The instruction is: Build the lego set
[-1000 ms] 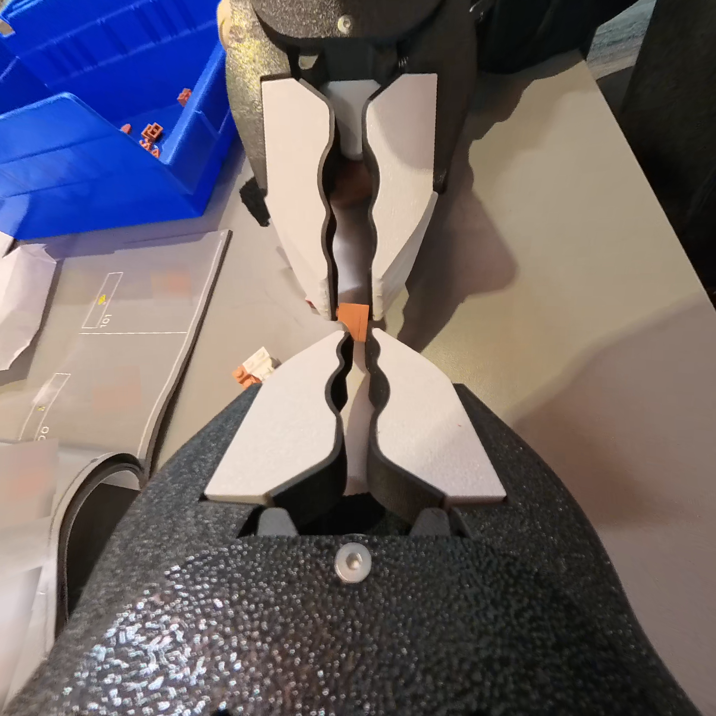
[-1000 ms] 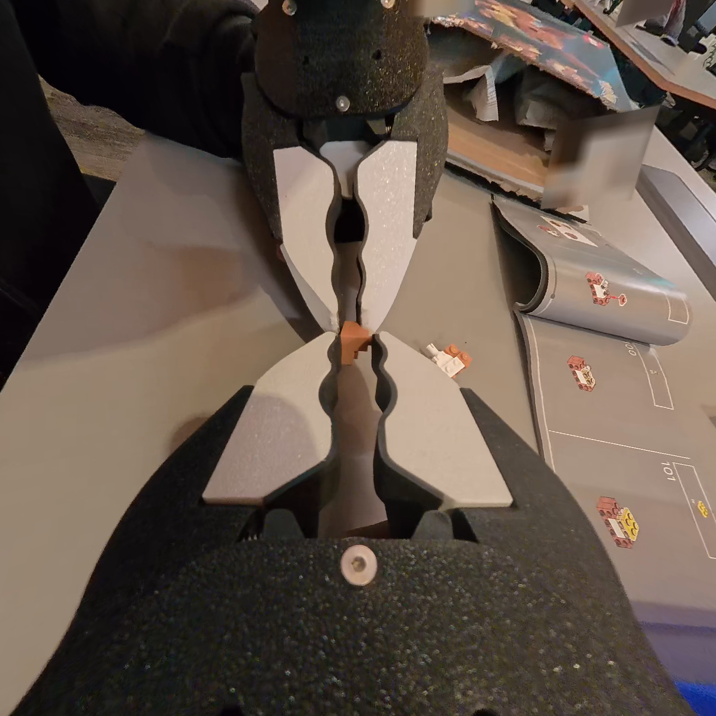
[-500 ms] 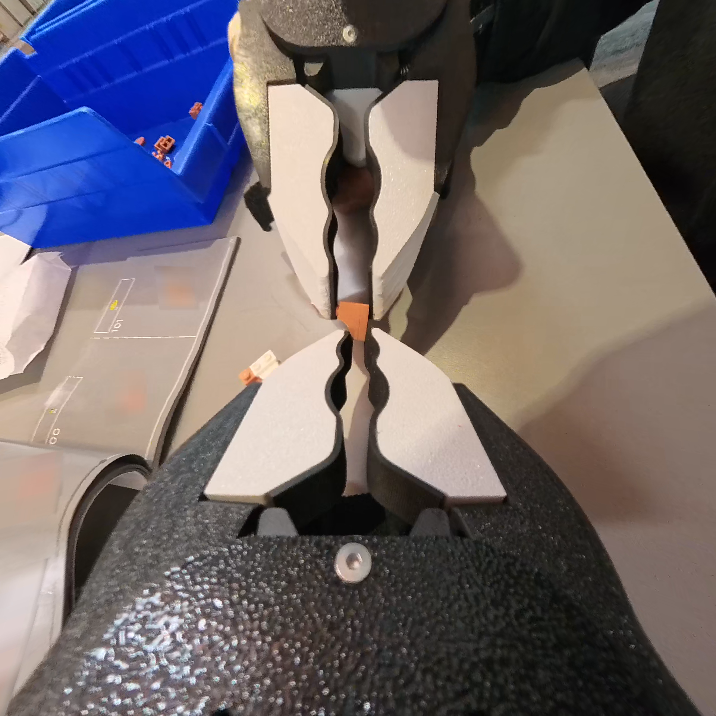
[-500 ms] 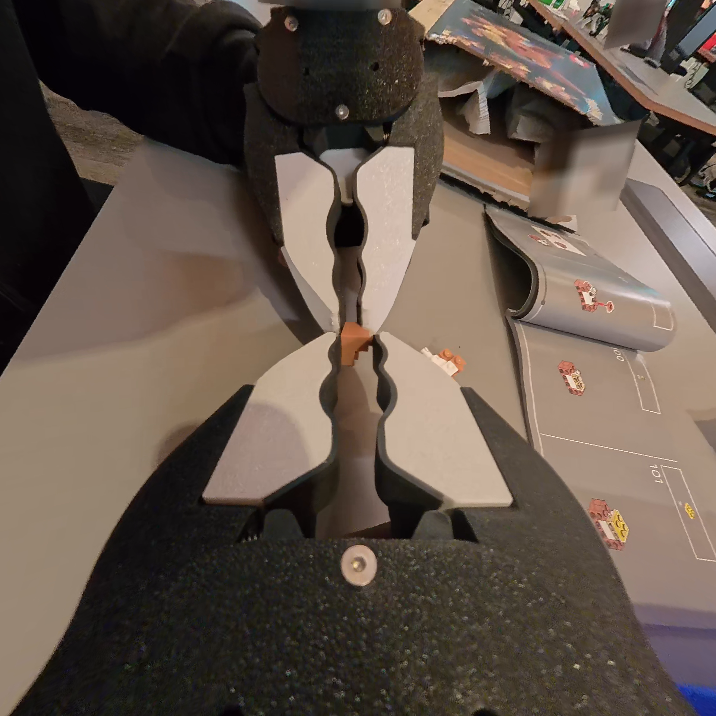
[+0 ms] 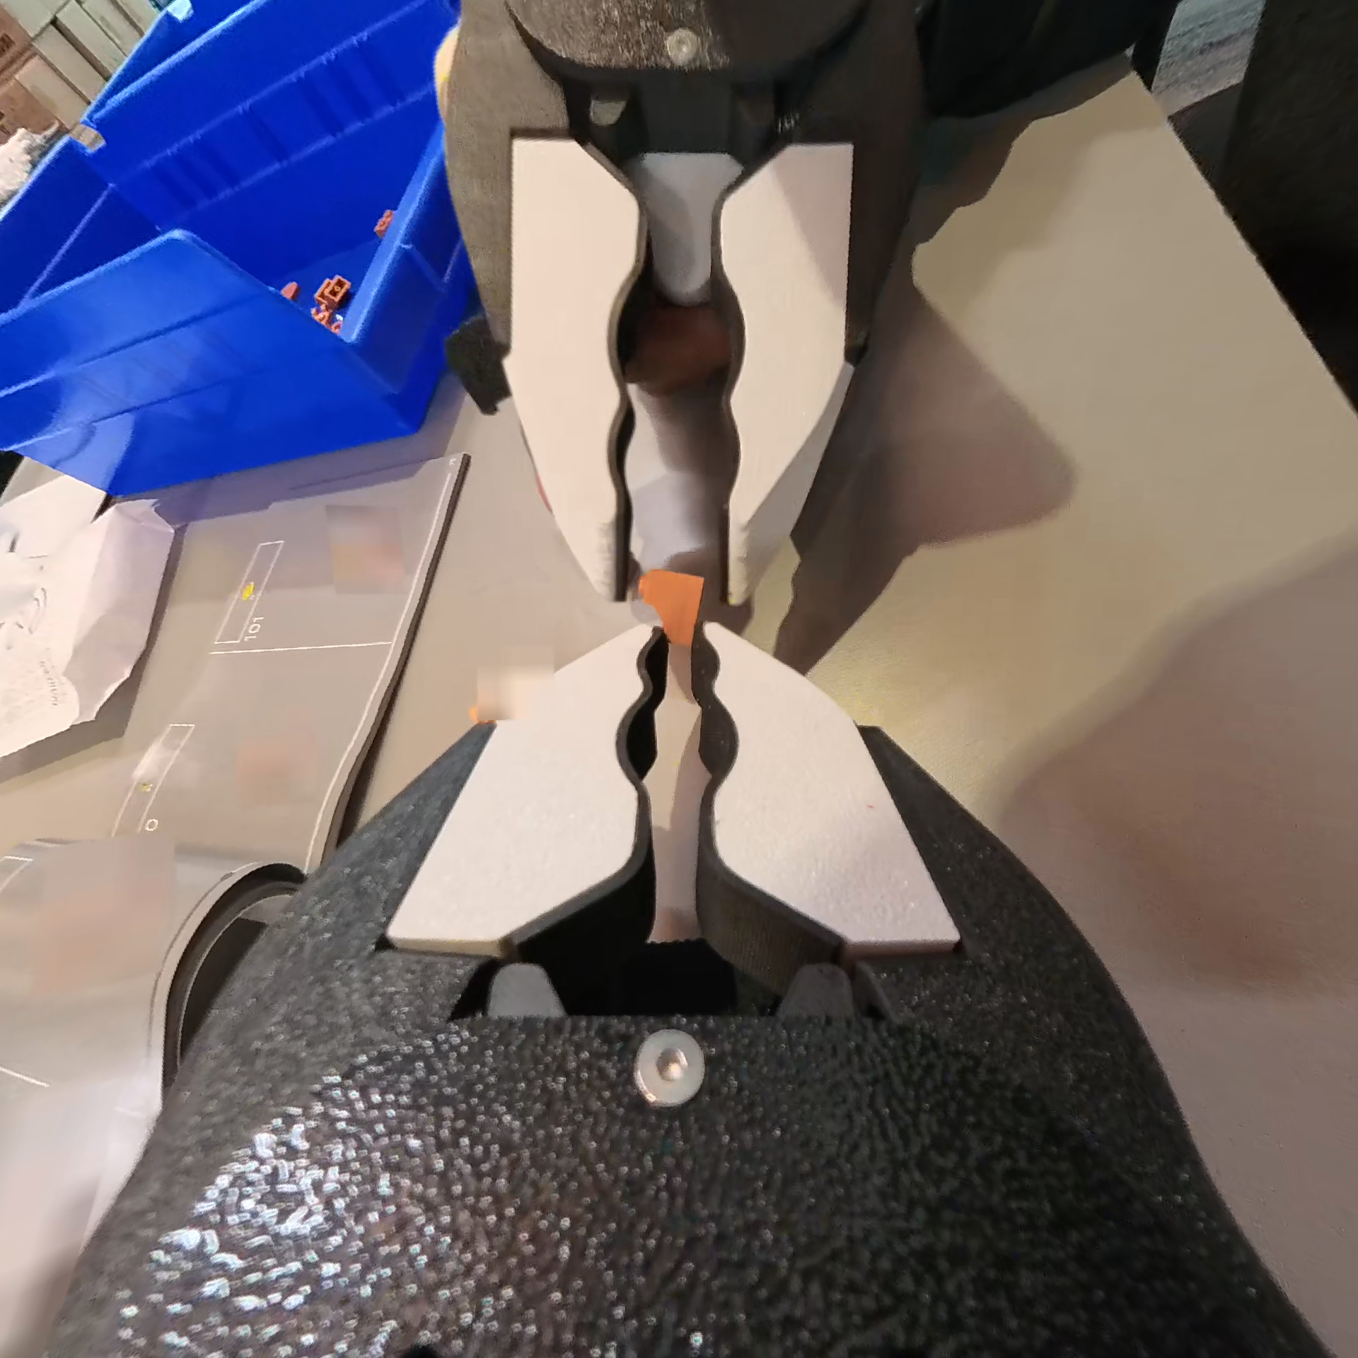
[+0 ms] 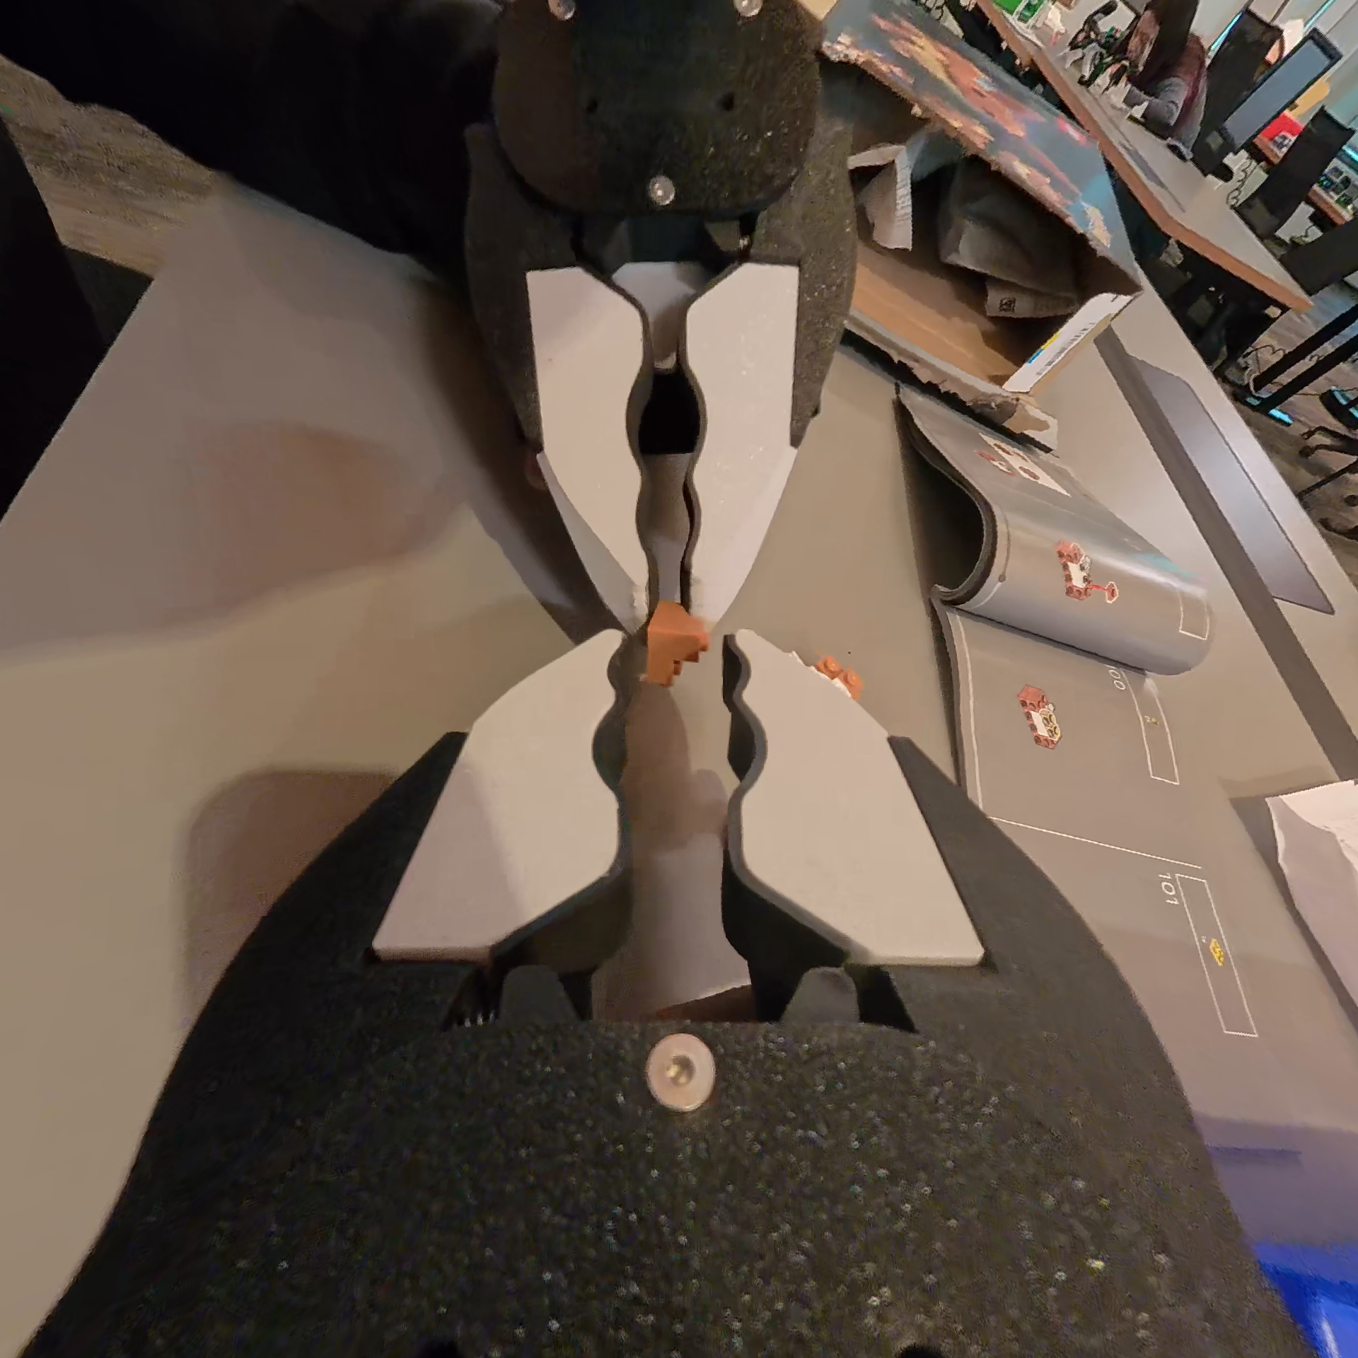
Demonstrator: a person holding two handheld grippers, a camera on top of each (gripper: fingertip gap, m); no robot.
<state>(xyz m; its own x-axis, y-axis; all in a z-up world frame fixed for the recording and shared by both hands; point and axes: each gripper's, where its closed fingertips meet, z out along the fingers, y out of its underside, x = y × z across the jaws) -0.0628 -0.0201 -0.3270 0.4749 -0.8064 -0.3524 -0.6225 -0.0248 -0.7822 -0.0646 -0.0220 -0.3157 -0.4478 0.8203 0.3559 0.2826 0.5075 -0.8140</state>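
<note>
- Left wrist view: the left gripper is closed on a small orange brick, both pads pinching its near end. The far end sits between the right gripper's tips, which stand apart with a gap on the right side. A blurred patch hides a small piece beside the left finger. The blue bins at upper left are cut off by the edge; a few orange pieces lie inside. A grey printed mat has faint outlined boxes and small writing, partly blurred.
- Right wrist view: the right gripper is open; its right pad stands clear of the brick, which the left gripper grips. A small orange and white assembly is half hidden behind the right finger. The mat curls at its far end. A torn cardboard box crowds the worktop's far right; the left side lies open.
</note>
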